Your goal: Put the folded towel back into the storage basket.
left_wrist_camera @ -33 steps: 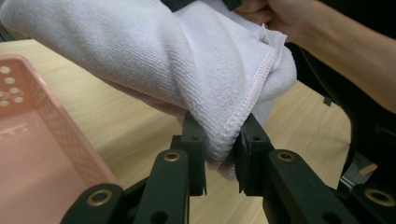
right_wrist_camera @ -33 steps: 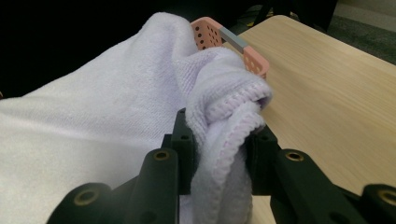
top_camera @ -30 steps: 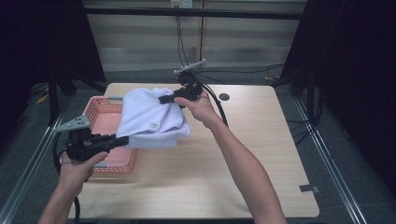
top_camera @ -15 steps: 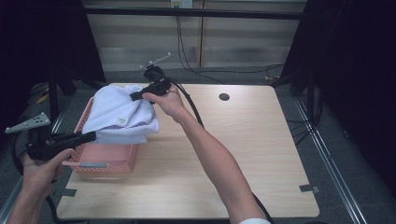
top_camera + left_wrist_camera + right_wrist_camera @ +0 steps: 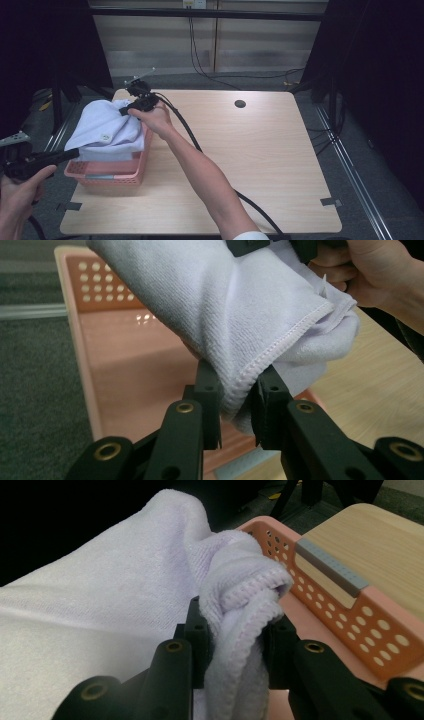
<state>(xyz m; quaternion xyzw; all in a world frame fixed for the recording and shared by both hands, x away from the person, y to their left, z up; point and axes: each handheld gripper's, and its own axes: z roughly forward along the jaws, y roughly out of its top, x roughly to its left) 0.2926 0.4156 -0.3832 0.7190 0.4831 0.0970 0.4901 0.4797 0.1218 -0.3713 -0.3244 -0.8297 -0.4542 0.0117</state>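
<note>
We pinch the towel (image 5: 107, 127) at opposite ends, left gripper (image 5: 235, 412) and right gripper (image 5: 235, 640) both clamped on hems, spreading it (sagging slightly) over the pink basket (image 5: 107, 172) for lowering in.

The left gripper (image 5: 235, 410) pinches the hemmed edge of a white towel (image 5: 235, 305) above a pink basket (image 5: 130, 360); a hand (image 5: 380, 270) grips the cloth's far end, near the wooden table (image 5: 370, 390)
</note>
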